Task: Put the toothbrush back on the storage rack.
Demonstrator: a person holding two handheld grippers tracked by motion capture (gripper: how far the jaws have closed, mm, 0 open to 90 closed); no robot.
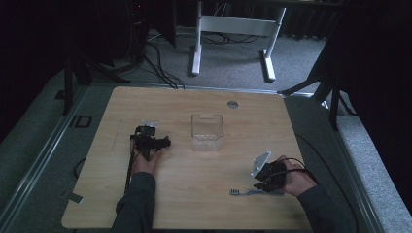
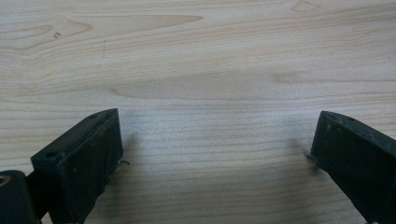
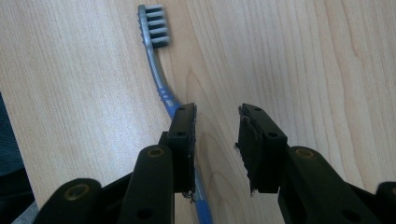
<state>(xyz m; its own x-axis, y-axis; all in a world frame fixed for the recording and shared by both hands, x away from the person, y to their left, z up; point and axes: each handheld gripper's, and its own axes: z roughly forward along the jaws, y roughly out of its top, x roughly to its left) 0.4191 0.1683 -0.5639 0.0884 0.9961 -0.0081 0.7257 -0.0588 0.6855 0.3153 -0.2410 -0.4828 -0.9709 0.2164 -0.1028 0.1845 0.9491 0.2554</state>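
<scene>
the wooden surface is mostly bare, which leaves both hands plenty of room to work. near its middle stands a clear plastic container, upright and open at the top, well apart from either hand; my guess is it waits there as the place to drop things into. the left claw rests out on the boards to the left of that container, its jaws spread wide with nothing but wood grain between them, so it looks parked out of the way. the right claw sits low at the near right edge, jaws partly open, holding nothing. the toothbrush lies flat on the surface there, bristle head pointing away from the claw, its blue handle running just under the left-hand jaw rather than squarely in the gap. i'd judge the claw is lined up along the handle for a pick-up but needs a small sideways shift first.
</scene>
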